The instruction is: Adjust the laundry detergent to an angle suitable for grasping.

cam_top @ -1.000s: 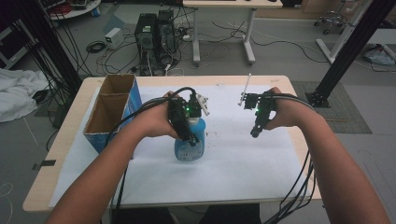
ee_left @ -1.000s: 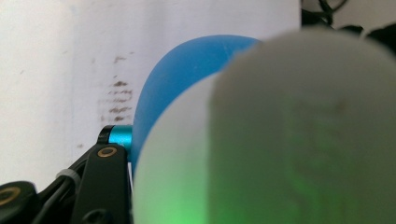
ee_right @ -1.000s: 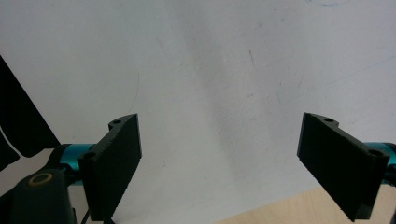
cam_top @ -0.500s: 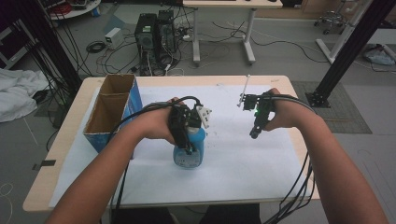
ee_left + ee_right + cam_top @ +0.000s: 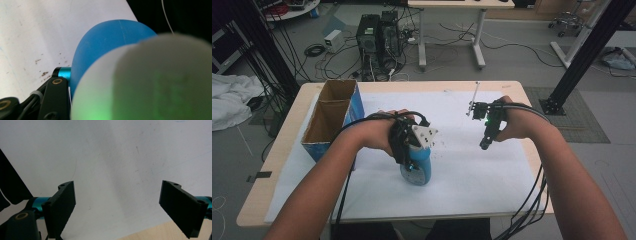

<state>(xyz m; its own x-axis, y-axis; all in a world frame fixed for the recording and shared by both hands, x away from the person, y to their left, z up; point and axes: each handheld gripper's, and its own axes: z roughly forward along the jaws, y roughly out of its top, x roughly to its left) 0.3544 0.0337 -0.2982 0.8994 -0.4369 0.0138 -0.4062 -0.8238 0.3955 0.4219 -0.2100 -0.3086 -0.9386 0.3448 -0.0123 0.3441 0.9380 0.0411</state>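
Note:
A blue bottle [image 5: 419, 172] with a pale rounded top is near the middle of the white paper sheet [image 5: 472, 170], and my left gripper [image 5: 411, 159] is shut on its upper part. In the left gripper view the blue body [image 5: 107, 42] swells behind the blurred white top [image 5: 150, 82], pressed against the one black jaw in sight. I cannot tell whether the bottle rests on the paper or hangs just above it. To the right, my right gripper [image 5: 485, 144] points down at bare paper. Its jaws [image 5: 118, 186] stand wide open with nothing between them.
An open cardboard box [image 5: 332, 117] with a blue side stands at the table's left. The wooden table edge [image 5: 512, 86] frames the paper. Cables trail from both grippers toward the front edge. Computers and desk legs stand on the floor beyond.
My left hand has shifted slightly toward the near edge with the bottle and has turned, so the grey plate now faces up. The right hand has kept still.

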